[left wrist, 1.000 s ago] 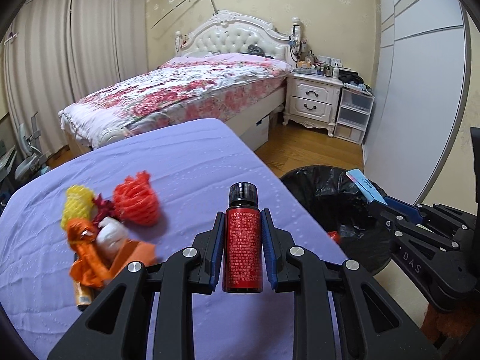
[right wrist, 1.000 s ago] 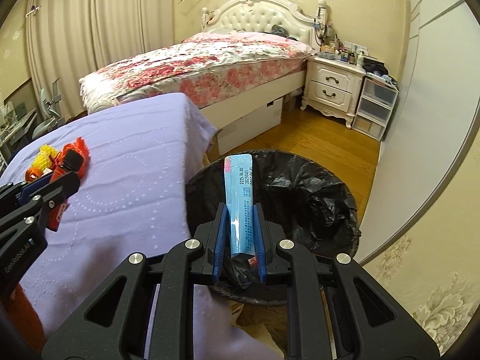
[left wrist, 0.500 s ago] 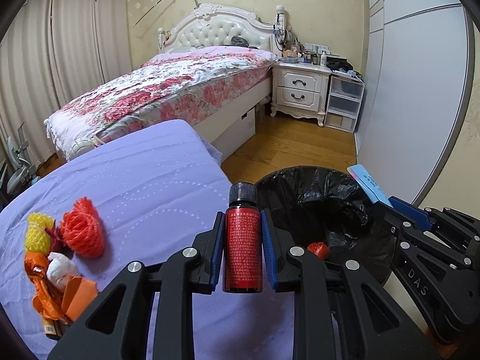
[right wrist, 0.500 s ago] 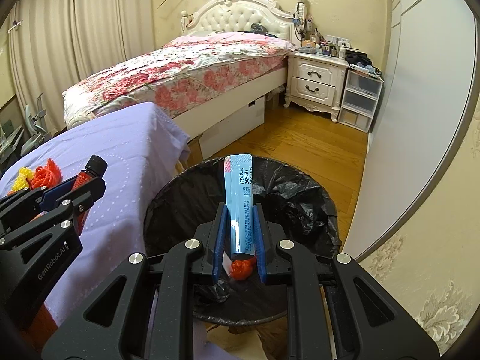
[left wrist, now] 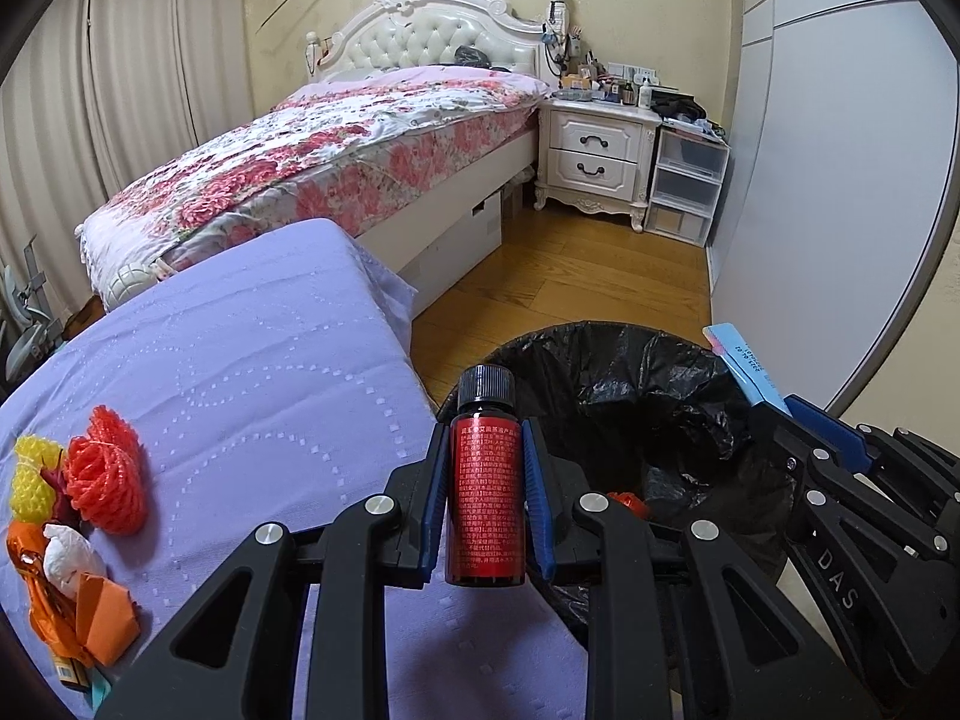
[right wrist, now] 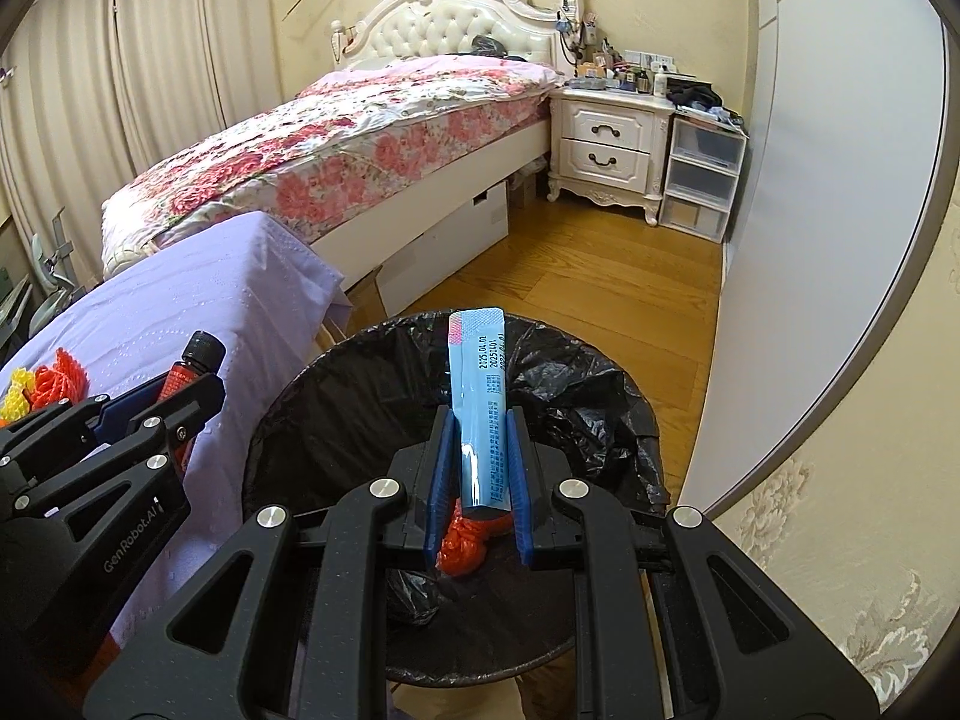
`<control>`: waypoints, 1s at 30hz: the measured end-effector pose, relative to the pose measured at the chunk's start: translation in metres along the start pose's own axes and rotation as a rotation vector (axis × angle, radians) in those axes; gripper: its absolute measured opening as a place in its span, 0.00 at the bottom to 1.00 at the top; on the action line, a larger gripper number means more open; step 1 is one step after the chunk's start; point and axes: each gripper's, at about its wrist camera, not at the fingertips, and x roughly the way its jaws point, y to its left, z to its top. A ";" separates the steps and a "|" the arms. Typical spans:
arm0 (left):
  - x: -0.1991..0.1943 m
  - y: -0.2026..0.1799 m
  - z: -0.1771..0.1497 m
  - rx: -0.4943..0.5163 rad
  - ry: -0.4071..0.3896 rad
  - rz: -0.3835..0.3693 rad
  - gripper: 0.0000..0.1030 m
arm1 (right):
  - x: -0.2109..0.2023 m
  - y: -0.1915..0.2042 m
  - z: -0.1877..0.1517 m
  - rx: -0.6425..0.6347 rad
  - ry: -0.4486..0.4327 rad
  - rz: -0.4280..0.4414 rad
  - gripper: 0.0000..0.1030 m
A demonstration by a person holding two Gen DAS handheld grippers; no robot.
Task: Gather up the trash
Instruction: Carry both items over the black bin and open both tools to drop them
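Note:
My left gripper (left wrist: 485, 468) is shut on a small red bottle with a black cap (left wrist: 485, 480), held upright at the right edge of the purple table (left wrist: 240, 372), beside the bin. My right gripper (right wrist: 479, 444) is shut on a blue sachet (right wrist: 480, 414), held over the open black-lined trash bin (right wrist: 336, 420). The bin also shows in the left wrist view (left wrist: 660, 384), with red trash (left wrist: 627, 503) inside. A pile of trash lies on the table's left: a red foam net (left wrist: 108, 480), a yellow net (left wrist: 33, 480), an orange wrapper (left wrist: 90, 606) and a white wad (left wrist: 69, 558).
A bed with a floral cover (left wrist: 336, 156) stands behind the table. A white nightstand (left wrist: 594, 156) and plastic drawers (left wrist: 687, 186) are at the back right. A white wardrobe door (left wrist: 840, 180) runs along the right. Wood floor (left wrist: 576, 276) lies between them.
Both grippers have moved right, toward the bin. The sachet now hangs over the bin's middle, and the bottle has reached the table's right edge beside the bin. Both grips are unchanged.

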 end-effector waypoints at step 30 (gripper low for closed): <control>0.005 -0.004 0.007 -0.017 -0.004 0.020 0.70 | 0.014 -0.018 0.000 0.058 0.009 -0.056 0.44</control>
